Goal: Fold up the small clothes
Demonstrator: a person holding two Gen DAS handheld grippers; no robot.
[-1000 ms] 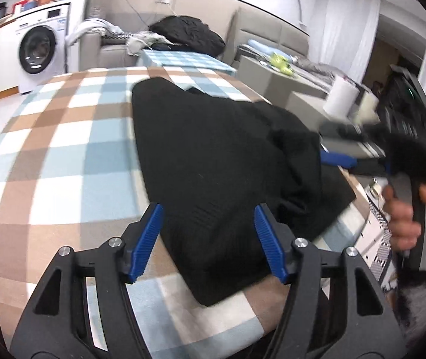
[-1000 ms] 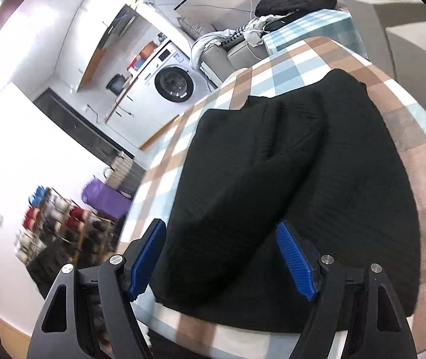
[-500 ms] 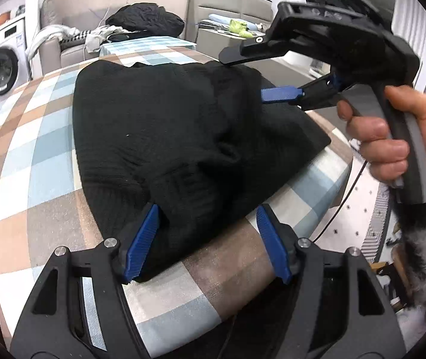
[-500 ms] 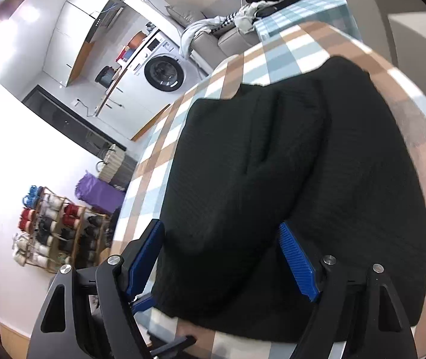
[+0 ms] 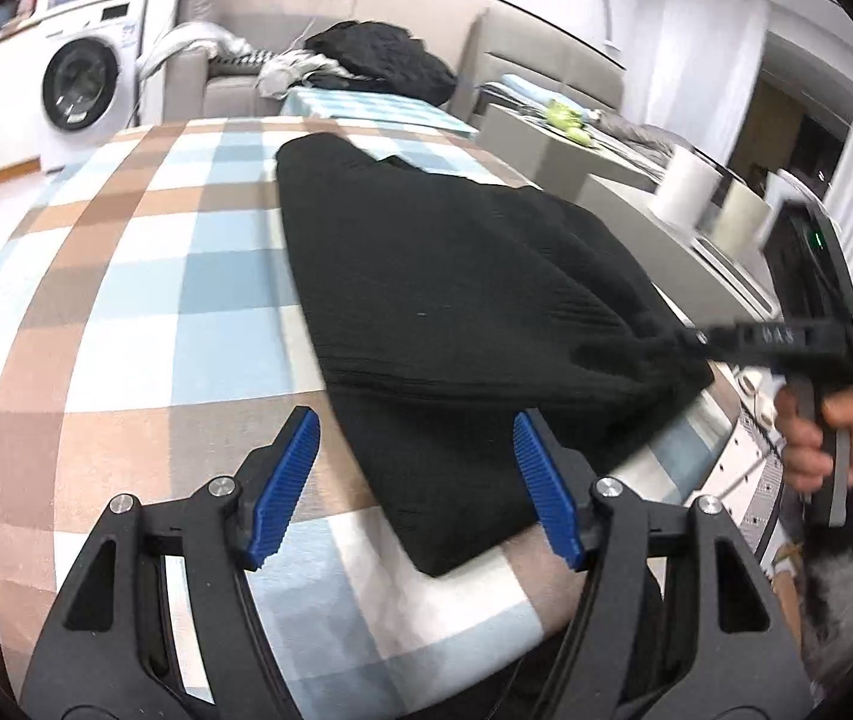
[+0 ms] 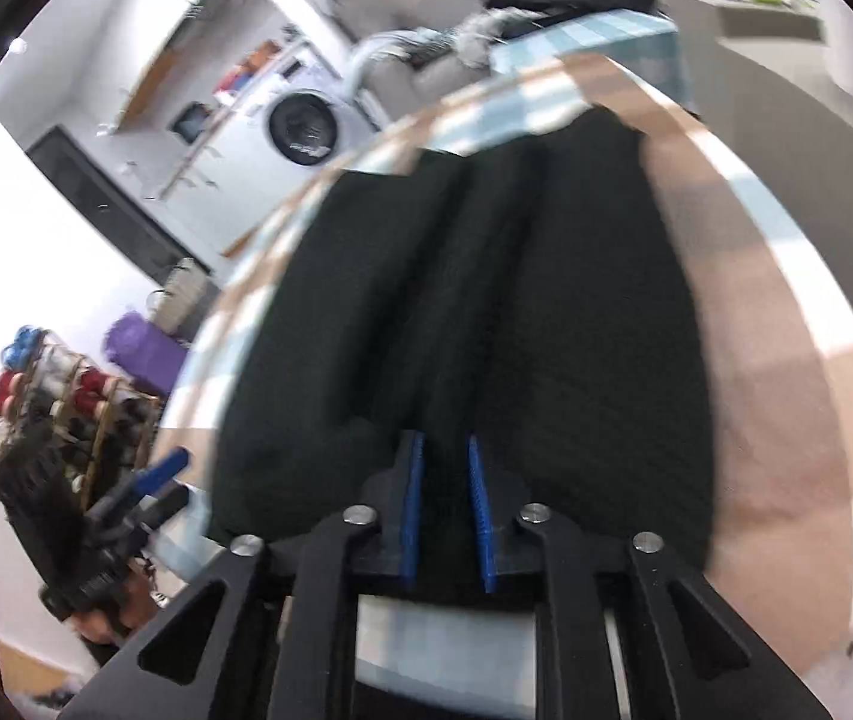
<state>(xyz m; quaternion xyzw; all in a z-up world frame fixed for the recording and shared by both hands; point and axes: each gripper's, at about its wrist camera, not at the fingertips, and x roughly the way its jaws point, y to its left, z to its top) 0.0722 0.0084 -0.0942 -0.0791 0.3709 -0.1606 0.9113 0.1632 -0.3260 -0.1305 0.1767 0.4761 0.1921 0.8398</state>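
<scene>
two grippers meet one black knit garment (image 5: 462,300) on the checked table (image 5: 126,276): left gripper (image 5: 420,486) spread wide, straddling its near corner; right gripper (image 6: 445,510) pinched on its near hem. soft, light, limp, so edges suit. long axis runs away toward the sofa (image 5: 228,84).

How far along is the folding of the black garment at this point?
Done: the black garment lies on the checked tablecloth, already doubled in layers. In hand: the right gripper is pinching its near edge, while the left gripper is open at the near corner, holding nothing. Left: the next fold and flattening.
</scene>
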